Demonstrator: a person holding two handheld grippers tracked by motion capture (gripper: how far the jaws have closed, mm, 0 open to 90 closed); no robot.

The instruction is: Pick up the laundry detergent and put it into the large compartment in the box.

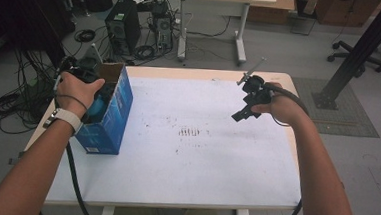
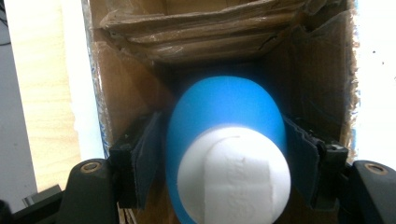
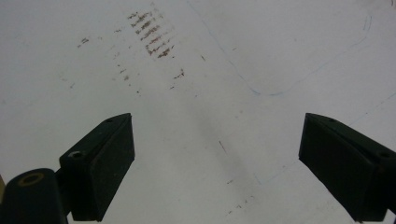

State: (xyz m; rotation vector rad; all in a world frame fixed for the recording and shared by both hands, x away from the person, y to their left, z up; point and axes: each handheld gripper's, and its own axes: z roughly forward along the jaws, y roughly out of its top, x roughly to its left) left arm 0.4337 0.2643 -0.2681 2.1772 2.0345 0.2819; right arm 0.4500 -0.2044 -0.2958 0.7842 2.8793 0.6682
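**Blue bottle inside the carton, left tongs on either side of it**

The blue bottle (image 2: 224,116) with its white cap (image 2: 233,175) sits inside the blue cardboard box (image 1: 108,117), which stands at the left edge of the desk (image 1: 200,163). By its look it is smooth moulded plastic: probably light, fairly stiff, and slippery on its rounded shoulders. The cap is narrower and flatter-sided, so it or the neck just below likely offers the surer hold; the bulging body could squirt out of a loose pinch. The box walls are soft, torn cardboard and would give if pushed.

In the left gripper view the bottle lies squarely between the pads of the left tongs (image 2: 226,154), cap toward the camera. The pads stand close beside the body, and a thin gap seems to show on each side, so I judge them slackened off rather than pressing.

The right tongs (image 1: 246,108) hover well apart over the bare right half of the desk, spread wide with nothing between them.
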